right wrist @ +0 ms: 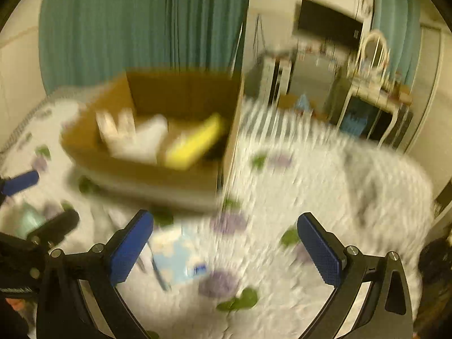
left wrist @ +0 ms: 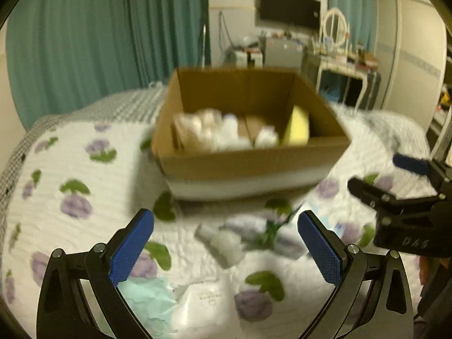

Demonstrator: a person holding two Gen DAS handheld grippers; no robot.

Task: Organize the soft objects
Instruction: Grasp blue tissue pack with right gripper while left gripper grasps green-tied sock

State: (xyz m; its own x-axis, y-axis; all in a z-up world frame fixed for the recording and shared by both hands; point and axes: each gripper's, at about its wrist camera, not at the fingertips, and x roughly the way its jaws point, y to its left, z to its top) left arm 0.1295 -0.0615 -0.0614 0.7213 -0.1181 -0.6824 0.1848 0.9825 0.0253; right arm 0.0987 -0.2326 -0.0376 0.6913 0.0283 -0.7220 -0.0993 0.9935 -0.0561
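Observation:
An open cardboard box (left wrist: pixel 248 166) stands on the bed and holds a yellow sponge (left wrist: pixel 296 128) and white and beige soft items (left wrist: pixel 217 132). It also shows in the blurred right wrist view (right wrist: pixel 147 169). My left gripper (left wrist: pixel 226 250) is open and empty above a small white soft item (left wrist: pixel 226 244) lying on the quilt. A white and teal packet (left wrist: pixel 180 305) lies below it. My right gripper (right wrist: pixel 224 250) is open and empty, just right of a light blue packet (right wrist: pixel 178 257). It appears at the right edge of the left wrist view (left wrist: pixel 375 178).
The bed has a white quilt with purple flowers (left wrist: pixel 73 203). Teal curtains (left wrist: pixel 84 42) hang behind. A dressing table with a mirror (left wrist: pixel 339 56) and a wall screen (left wrist: pixel 288 8) stand at the back right. A grey blanket (right wrist: pixel 381 192) lies on the right.

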